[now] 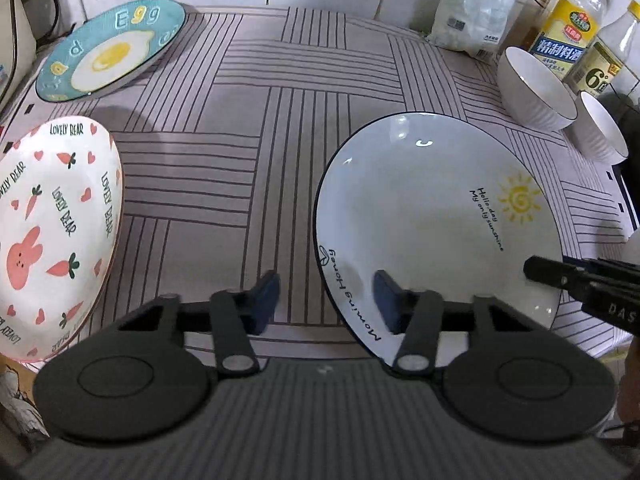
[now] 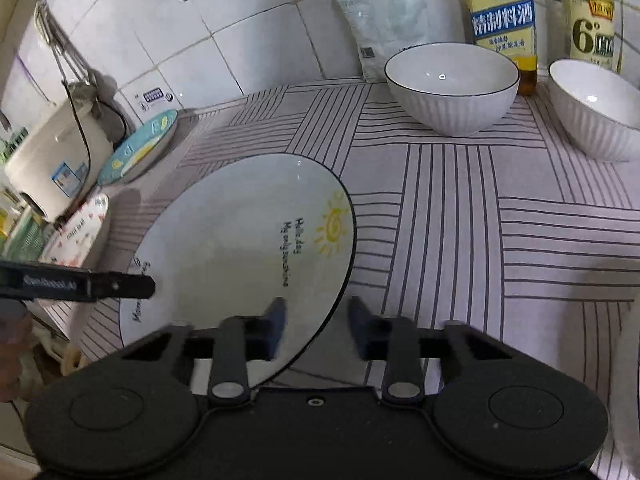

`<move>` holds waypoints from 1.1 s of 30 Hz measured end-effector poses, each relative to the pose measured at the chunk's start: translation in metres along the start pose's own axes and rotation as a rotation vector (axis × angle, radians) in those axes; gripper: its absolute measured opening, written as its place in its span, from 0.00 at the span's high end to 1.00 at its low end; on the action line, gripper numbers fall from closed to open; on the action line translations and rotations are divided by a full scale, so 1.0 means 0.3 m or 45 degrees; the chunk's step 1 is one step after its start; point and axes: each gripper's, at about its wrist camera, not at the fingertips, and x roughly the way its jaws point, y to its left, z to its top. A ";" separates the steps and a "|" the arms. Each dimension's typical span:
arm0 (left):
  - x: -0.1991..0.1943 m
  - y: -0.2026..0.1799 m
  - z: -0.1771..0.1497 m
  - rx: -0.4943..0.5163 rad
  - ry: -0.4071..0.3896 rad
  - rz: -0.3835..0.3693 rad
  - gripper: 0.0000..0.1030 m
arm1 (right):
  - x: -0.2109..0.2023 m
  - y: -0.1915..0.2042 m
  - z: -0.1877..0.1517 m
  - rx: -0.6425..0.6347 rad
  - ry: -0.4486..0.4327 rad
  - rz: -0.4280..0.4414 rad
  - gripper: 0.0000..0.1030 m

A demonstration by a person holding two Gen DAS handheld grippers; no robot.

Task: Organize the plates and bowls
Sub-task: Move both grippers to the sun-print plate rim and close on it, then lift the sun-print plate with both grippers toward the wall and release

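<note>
With both grippers open, sun plate (image 1: 436,216) flat, text facing right gripper (image 2: 316,330)

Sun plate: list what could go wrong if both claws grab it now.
1. Both claws straddle opposite rims of the sun plate, the left claw and the right claw; uneven lifting could tilt it and let it slip.
2. The two white bowls stand close behind; a swing could knock them.
3. The rabbit plate overhangs the table's left edge; a bump might drop it.
</note>
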 end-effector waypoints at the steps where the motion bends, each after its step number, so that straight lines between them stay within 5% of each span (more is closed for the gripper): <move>1: 0.006 -0.002 0.002 -0.005 0.013 -0.006 0.67 | 0.006 -0.009 0.003 0.007 0.006 0.007 0.80; 5: 0.013 -0.014 -0.009 0.004 -0.001 -0.051 0.79 | 0.018 -0.038 0.006 0.033 0.016 0.070 0.81; 9: 0.018 -0.050 -0.016 0.029 -0.009 -0.001 0.77 | 0.031 -0.057 0.008 0.049 0.020 0.125 0.80; 13: 0.020 -0.056 0.015 0.079 0.096 0.032 0.77 | 0.031 -0.050 0.022 -0.004 0.047 0.133 0.80; 19: -0.010 -0.040 0.039 0.107 0.057 0.045 0.77 | 0.026 -0.027 0.068 -0.148 0.047 0.157 0.77; 33: 0.027 0.092 0.298 0.020 -0.064 0.151 0.77 | 0.158 0.051 0.311 -0.275 -0.023 0.227 0.75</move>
